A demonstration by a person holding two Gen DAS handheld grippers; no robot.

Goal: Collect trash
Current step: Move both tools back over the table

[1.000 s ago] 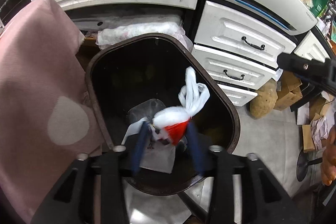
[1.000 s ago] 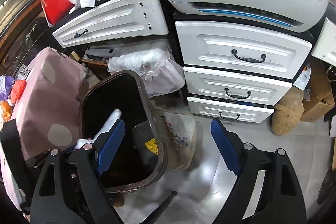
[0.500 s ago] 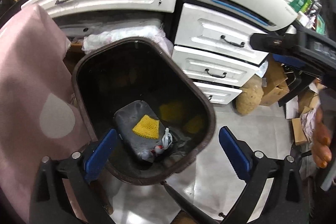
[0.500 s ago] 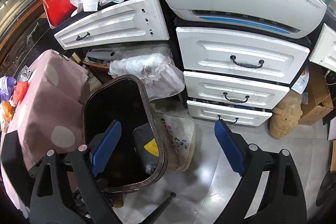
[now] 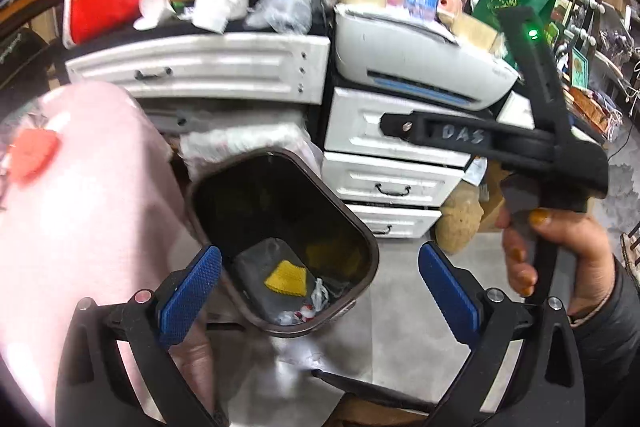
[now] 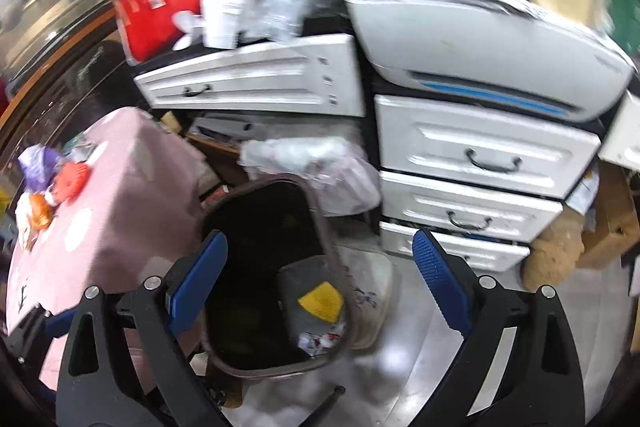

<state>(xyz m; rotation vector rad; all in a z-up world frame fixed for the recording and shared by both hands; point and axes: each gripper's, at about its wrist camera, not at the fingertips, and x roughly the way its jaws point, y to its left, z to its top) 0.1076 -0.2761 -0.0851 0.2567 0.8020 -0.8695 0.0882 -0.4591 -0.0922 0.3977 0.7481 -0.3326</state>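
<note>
Left gripper [image 5: 316, 287] is spread wide with nothing between the blue pads, hanging above the brown trash bin [image 5: 372, 259] and angled down into it. The right gripper [image 6: 320, 287] is much the same, except its jaws are opening a bit more right now, and there's nothing between them either; in the left wrist view you can see the person's hand [image 5: 560, 259] wrapped around its handle off to the side. The trash itself, a small crumpled white-and-red bundle [image 5: 308, 307], is lying at the bottom of the bin next to a grey bag [image 5: 256, 267] with a yellow patch [image 5: 286, 277] on it. So I'd say the drop-off step is basically done for this piece, and both tools are free. What's next, as far as I can judge: go find more trash. The pink tablecloth [image 6: 120, 187] to the left has some stuff on it at its far edge, including an orange-red thing [image 6: 72, 177] and a purple wrapper [image 6: 38, 163], though it's all blurry, so I can't tell what counts as rubbish. Reaching it would mean swinging a gripper away from the bin and over the table, keeping the jaws wide, and lining the pads up on either side of one item before squeezing.
</note>
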